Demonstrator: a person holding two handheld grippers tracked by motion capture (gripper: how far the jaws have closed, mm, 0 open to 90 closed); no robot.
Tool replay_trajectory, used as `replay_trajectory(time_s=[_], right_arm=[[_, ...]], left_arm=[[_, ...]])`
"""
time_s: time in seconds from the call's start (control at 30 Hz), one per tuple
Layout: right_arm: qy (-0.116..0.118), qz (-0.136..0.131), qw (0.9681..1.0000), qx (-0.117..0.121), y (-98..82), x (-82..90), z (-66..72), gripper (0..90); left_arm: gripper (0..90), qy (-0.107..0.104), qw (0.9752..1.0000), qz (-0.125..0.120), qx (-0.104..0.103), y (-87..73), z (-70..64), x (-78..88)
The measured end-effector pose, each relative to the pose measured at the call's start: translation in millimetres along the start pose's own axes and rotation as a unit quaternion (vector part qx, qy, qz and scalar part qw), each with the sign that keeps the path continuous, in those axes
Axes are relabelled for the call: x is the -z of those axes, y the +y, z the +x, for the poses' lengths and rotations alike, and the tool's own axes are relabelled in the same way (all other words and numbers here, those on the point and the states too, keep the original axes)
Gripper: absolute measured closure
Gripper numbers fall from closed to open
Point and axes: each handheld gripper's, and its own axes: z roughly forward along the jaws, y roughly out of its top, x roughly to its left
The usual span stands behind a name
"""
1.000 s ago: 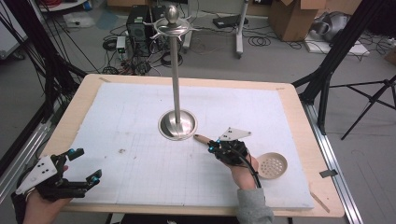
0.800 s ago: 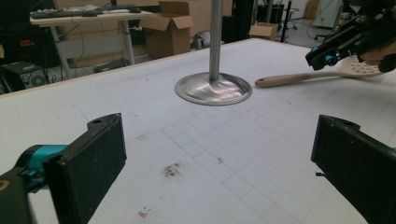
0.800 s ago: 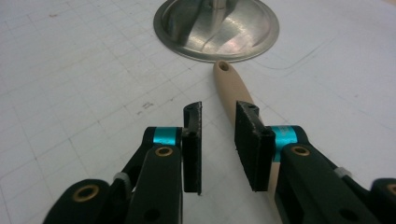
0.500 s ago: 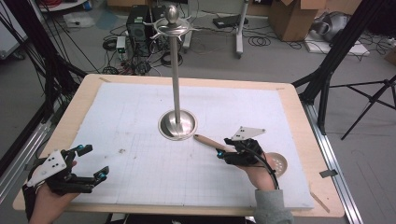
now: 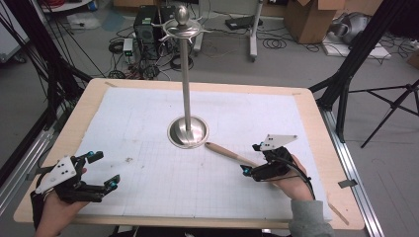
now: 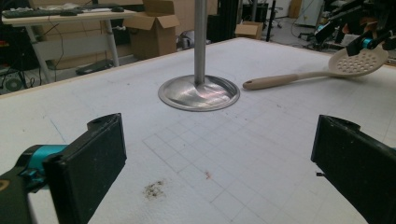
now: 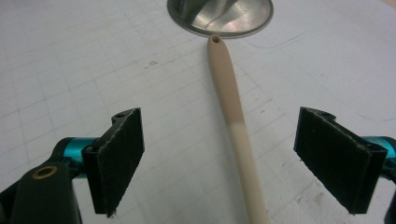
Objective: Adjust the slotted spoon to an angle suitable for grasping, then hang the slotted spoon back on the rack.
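The slotted spoon (image 6: 322,71) lies flat on the tabletop (image 5: 148,123), its handle tip just short of the base of the metal stand (image 5: 188,132), and my right gripper (image 7: 219,154) has just been opening, so its jaws stand wide apart astride the handle without touching it. My left gripper (image 6: 219,154) hangs with jaws apart over bare mat. I judge the spoon light, stiff and smooth, best pinched mid-handle to avoid tipping.

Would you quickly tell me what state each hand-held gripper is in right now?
Left hand-held gripper: open, holding nothing.
Right hand-held gripper: open, jaws just been opening; the slotted spoon's handle lies between them, not gripped.
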Motion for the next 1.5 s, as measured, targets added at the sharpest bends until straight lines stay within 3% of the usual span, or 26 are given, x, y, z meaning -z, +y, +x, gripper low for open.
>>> replay_trajectory(time_s=[0.2, 0.57, 0.97, 1.5], right_arm=[[0.025, 0.004, 0.9995, 0.021, -4.1, 8.3, -10.2, 15.3], [0.029, 0.011, 0.9991, 0.029, -4.0, 25.2, -25.3, 15.3], [0.044, 0.017, 0.9984, 0.032, -7.3, 19.8, -34.0, 15.4], [0.057, 0.071, 0.9952, 0.036, -9.7, -0.6, -35.9, 16.1]], left_arm=[[3.6, -0.001, 1.0000, 0.003, 0.001, -1.2, 0.5, -1.6], [3.7, -0.003, 1.0000, 0.007, 0.001, -2.3, -0.7, -3.5], [3.7, -0.003, 1.0000, 0.007, 0.001, -2.3, -0.8, -2.7], [3.6, -0.004, 0.9999, 0.010, 0.003, -3.9, -1.2, -3.7]])
